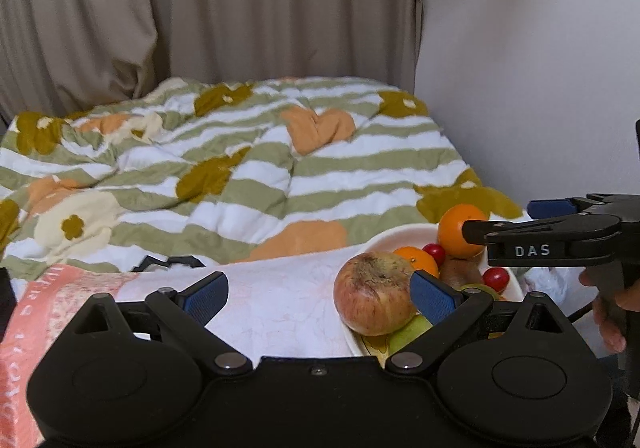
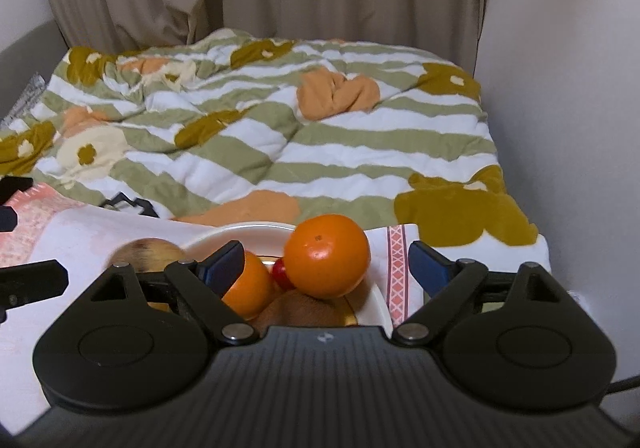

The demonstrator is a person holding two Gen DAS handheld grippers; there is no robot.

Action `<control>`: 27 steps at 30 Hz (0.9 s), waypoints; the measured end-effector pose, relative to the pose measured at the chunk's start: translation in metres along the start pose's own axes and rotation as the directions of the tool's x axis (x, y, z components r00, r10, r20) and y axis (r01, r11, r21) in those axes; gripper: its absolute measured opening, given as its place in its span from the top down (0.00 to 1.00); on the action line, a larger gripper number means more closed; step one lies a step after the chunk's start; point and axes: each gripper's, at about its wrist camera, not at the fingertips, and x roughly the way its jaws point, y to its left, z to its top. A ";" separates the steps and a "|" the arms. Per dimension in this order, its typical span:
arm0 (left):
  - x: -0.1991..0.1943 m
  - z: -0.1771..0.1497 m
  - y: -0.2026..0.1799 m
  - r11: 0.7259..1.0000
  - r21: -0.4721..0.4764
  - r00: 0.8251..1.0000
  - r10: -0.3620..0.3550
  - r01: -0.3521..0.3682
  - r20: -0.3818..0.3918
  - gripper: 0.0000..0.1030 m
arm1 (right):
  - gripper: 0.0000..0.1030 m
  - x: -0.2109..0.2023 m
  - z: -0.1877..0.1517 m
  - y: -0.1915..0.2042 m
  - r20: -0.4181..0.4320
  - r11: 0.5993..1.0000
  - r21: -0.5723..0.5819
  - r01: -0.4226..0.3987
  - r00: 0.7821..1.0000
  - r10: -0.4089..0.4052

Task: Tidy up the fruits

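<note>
A white plate (image 1: 386,236) holds a heap of fruit: a red-yellow apple (image 1: 372,292), two oranges (image 1: 460,228), small red fruits (image 1: 496,278), a kiwi (image 1: 460,272) and a green fruit (image 1: 408,332). My left gripper (image 1: 320,294) is open, its right finger against the apple. My right gripper (image 2: 328,264) is open around the top orange (image 2: 326,256), with a second orange (image 2: 248,284), a red fruit (image 2: 282,272) and a kiwi (image 2: 300,312) below. The plate's rim (image 2: 240,230) and apple (image 2: 148,252) also show there.
The plate stands on a white and pink cloth (image 1: 260,300) over a table. Behind lies a bed with a striped flowered quilt (image 1: 240,168). Beige curtains (image 1: 200,8) hang at the back and a white wall (image 1: 540,68) is on the right.
</note>
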 end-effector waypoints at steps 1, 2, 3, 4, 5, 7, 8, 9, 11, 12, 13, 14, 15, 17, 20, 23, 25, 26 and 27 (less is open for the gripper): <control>-0.009 -0.002 0.001 1.000 -0.005 1.000 0.004 -0.004 0.015 0.04 | 0.00 -0.010 0.000 0.002 0.009 1.000 0.000 0.001 1.000 -0.001; -0.019 -0.005 0.001 1.000 -0.012 1.000 0.009 -0.008 0.029 0.04 | 0.00 -0.020 0.000 0.005 0.020 1.000 -0.002 0.002 1.000 -0.002; -0.030 -0.007 0.002 1.000 -0.019 0.999 0.013 -0.012 0.046 0.04 | 0.00 -0.033 -0.001 0.008 0.036 1.000 -0.004 0.003 0.999 -0.003; -0.041 -0.011 0.003 1.000 -0.025 0.998 0.019 -0.018 0.062 0.04 | 0.00 -0.042 -0.001 0.011 0.047 1.000 -0.006 0.003 0.999 -0.003; -0.050 -0.013 0.003 0.999 -0.028 0.997 0.027 -0.025 0.074 0.04 | 0.00 -0.055 -0.002 0.015 0.060 1.000 -0.009 0.003 0.998 -0.002; -0.070 -0.019 0.005 0.998 -0.038 0.995 0.047 -0.044 0.090 0.04 | 0.00 -0.077 -0.005 0.022 0.079 1.000 -0.010 0.003 0.997 -0.002; -0.080 -0.023 0.006 0.998 -0.046 0.993 0.055 -0.051 0.102 0.04 | 0.00 -0.089 -0.007 0.026 0.087 1.000 -0.011 0.002 0.996 -0.001; -0.090 -0.027 0.008 0.997 -0.055 0.992 0.058 -0.052 0.116 0.04 | 0.00 -0.101 -0.009 0.029 0.094 1.000 -0.011 0.002 0.996 -0.001; -0.108 -0.034 0.013 0.996 -0.068 0.989 0.064 -0.056 0.133 0.04 | 0.00 -0.125 -0.014 0.038 0.112 1.000 -0.013 0.004 0.994 -0.003; -0.118 -0.037 0.015 0.996 -0.072 0.988 0.068 -0.058 0.142 0.04 | 0.00 -0.136 -0.017 0.042 0.117 1.000 -0.014 0.009 0.993 -0.007; -0.126 -0.040 0.018 0.996 -0.073 0.986 0.070 -0.059 0.148 0.04 | 0.00 -0.145 -0.020 0.046 0.124 1.000 -0.016 0.013 0.992 -0.011; -0.134 -0.044 0.021 0.995 -0.074 0.985 0.072 -0.062 0.155 0.04 | 0.00 -0.158 -0.023 0.052 0.135 1.000 -0.017 0.019 0.991 -0.016; -0.141 -0.047 0.025 0.995 -0.073 0.984 0.076 -0.065 0.161 0.04 | 0.00 -0.166 -0.026 0.057 0.140 1.000 -0.015 0.023 0.990 -0.021; -0.156 -0.053 0.034 0.995 -0.073 0.981 0.081 -0.069 0.176 0.03 | 0.00 -0.186 -0.032 0.067 0.152 1.000 -0.008 0.029 0.988 -0.028; -0.172 -0.060 0.047 0.995 -0.072 0.978 0.078 -0.065 0.194 0.01 | 0.00 -0.209 -0.043 0.083 0.161 0.999 -0.004 0.037 0.986 -0.036; -0.185 -0.067 0.059 0.996 -0.058 0.975 0.079 -0.068 0.206 0.00 | 0.00 -0.224 -0.054 0.101 0.163 0.998 -0.009 0.064 0.985 -0.062; -0.191 -0.071 0.068 0.996 -0.049 0.974 0.086 -0.078 0.209 0.00 | 0.00 -0.232 -0.062 0.113 0.166 0.997 -0.004 0.075 0.983 -0.073; -0.192 -0.073 0.071 0.996 -0.045 0.974 0.090 -0.083 0.208 0.00 | 0.00 -0.236 -0.066 0.119 0.162 0.997 0.000 0.079 0.984 -0.078; -0.194 -0.076 0.075 0.995 -0.042 0.974 0.097 -0.090 0.205 0.00 | 0.00 -0.238 -0.070 0.124 0.156 0.996 0.003 0.085 0.984 -0.084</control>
